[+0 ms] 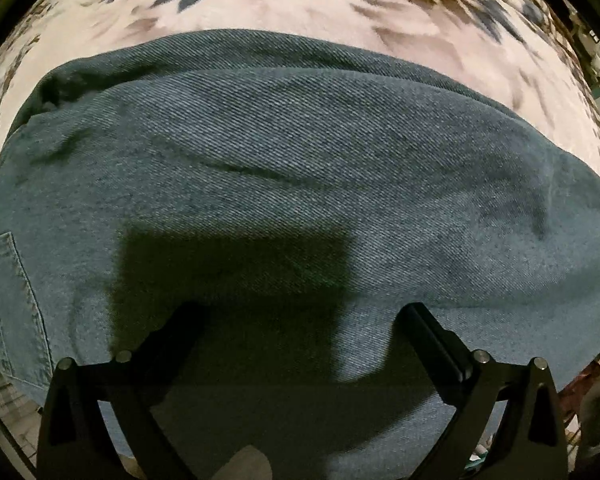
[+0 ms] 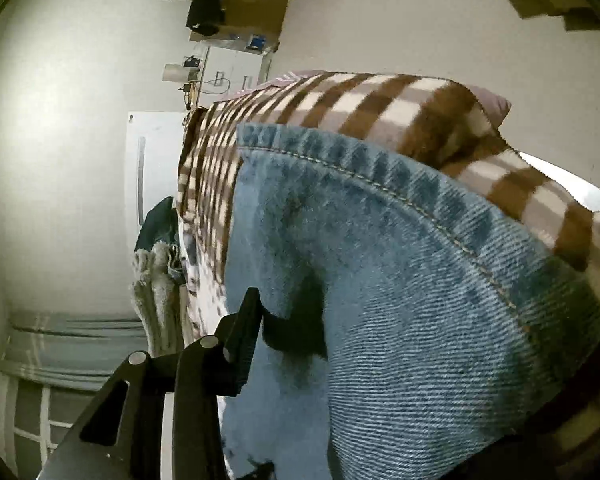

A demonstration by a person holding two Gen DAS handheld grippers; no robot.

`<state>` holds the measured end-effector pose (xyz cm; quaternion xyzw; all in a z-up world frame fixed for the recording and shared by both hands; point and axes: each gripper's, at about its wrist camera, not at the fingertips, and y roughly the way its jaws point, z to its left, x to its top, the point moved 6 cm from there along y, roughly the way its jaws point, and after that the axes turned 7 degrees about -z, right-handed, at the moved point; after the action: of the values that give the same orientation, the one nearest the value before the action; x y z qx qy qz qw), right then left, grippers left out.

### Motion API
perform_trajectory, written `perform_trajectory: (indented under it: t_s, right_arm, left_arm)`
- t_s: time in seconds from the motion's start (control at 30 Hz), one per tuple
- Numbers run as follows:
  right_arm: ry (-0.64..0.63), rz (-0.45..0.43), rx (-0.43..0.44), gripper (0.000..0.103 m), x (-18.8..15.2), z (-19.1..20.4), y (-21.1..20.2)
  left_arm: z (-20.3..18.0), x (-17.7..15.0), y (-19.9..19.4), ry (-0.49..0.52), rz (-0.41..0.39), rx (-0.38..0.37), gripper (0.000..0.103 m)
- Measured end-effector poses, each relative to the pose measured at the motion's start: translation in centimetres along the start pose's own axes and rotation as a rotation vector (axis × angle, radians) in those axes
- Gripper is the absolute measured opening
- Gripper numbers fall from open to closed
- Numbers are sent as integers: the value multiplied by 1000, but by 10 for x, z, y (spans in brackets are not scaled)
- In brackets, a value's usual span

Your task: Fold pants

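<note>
Blue denim pants (image 1: pixel 300 168) lie spread on a floral blanket (image 1: pixel 300 8) and fill most of the left wrist view; a back pocket (image 1: pixel 8 300) shows at the left edge. My left gripper (image 1: pixel 300 320) hovers just above the denim with its jaws wide apart and empty, casting a dark shadow. In the right wrist view the stitched hem (image 2: pixel 380 184) of the pants (image 2: pixel 420 300) hangs close to the camera. Only one finger (image 2: pixel 240 344) of my right gripper shows, at the fabric's left edge; the other is hidden behind the denim.
A brown and white checked blanket (image 2: pixel 340 96) lies behind the hem. A white wall (image 2: pixel 60 160), a white door (image 2: pixel 148 168), shelves with boxes (image 2: pixel 236 12) and a grey fringed cloth (image 2: pixel 156 300) are at the left. Bed edge shows lower right (image 1: pixel 596 400).
</note>
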<state>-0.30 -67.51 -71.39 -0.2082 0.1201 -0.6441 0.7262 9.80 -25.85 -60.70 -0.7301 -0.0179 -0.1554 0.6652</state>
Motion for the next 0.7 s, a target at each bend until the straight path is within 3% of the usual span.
perform_trajectory:
  t_s: [0.07, 0.13, 0.17, 0.2, 0.27, 0.37, 0.47, 0.57, 0.7]
  right_arm:
    - [11, -14, 83, 27, -2, 14, -8]
    - [-28, -8, 117, 28, -6, 29, -10]
    - [-35, 0, 125, 31, -8, 32, -8]
    - [-33, -3, 108, 47, -8, 29, -4]
    - [2, -7, 60, 59, -5, 16, 8]
    - [6, -14, 60, 53, -1, 8, 17]
    - [-8, -31, 12, 20, -5, 11, 13]
    - [-12, -54, -4, 17, -7, 21, -7]
    - [-69, -77, -14, 15, -18, 67, -33]
  left_arm:
    - [-1, -7, 1, -4, 1, 0, 103]
    - [-1, -8, 0, -8, 3, 1, 103]
    - [-1, -7, -3, -10, 2, 2, 103]
    - [0, -5, -4, -12, 1, 2, 103]
    - [2, -4, -4, -14, -4, 4, 103]
    - [10, -3, -1, -18, -20, 5, 103]
    - [9, -6, -3, -10, -39, 9, 103]
    - [6, -9, -9, 8, -51, 8, 103]
    - [13, -6, -30, -46, -75, -25, 103]
